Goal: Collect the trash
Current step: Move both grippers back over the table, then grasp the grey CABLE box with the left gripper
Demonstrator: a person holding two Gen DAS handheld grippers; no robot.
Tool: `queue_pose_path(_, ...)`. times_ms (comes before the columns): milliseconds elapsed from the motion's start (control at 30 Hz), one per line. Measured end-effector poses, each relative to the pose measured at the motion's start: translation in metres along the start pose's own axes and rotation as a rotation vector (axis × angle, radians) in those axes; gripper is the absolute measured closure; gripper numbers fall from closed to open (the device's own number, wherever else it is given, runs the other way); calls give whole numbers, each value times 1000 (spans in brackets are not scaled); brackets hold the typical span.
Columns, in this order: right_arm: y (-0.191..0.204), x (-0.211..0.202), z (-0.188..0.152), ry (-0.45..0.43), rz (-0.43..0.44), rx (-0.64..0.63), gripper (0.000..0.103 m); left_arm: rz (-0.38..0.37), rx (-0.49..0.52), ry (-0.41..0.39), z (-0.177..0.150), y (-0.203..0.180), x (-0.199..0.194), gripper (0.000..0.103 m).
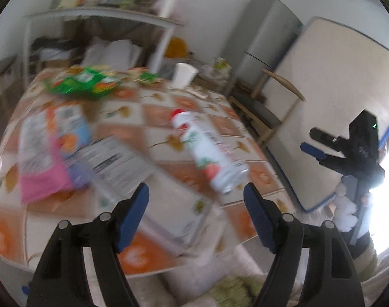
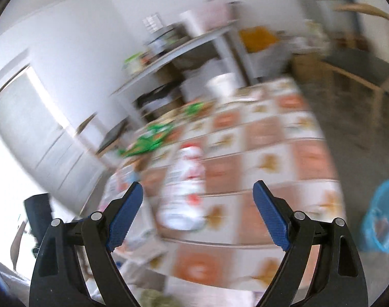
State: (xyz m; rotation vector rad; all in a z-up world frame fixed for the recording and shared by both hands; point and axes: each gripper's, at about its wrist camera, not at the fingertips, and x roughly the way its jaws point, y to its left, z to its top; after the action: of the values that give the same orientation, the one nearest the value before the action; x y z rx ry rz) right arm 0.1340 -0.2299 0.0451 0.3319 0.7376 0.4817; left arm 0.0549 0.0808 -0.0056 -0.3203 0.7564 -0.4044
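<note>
Left gripper (image 1: 196,213) wide open, jaws holding nothing, hanging over the near edge of the tabletop (image 1: 168,107). Spray can (image 1: 208,151) lying on its side on the checkered cloth, just ahead of the jaws and nearer the right-hand one, not touching. Right gripper (image 2: 198,211) same deal: jaws spread wide, empty, with the can (image 2: 185,186) lying just beyond and between them, pretty blurry though. Green wrapper (image 1: 84,83), white paper cup (image 1: 184,75) farther back; flat boxes (image 1: 53,151) off left. Blue bin (image 2: 384,217) on the floor.
</note>
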Motion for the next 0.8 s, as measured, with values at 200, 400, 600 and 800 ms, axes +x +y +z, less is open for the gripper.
queue_pose_path(200,77,72,-10,191,107,-116,19,-2,-70,-35,-22,37,-2,30)
queue_pose_path(400,124,132,-22,361,81,-170,19,-55,-46,-22,-32,43,6,39)
queue_pose_path(600,127,174,-22,460,9,-143,19,-103,-59,-1,-30,51,16,50)
queue_pose_path(800,123,199,-27,522,-24,-134,19,-118,-76,53,-29,55,25,53)
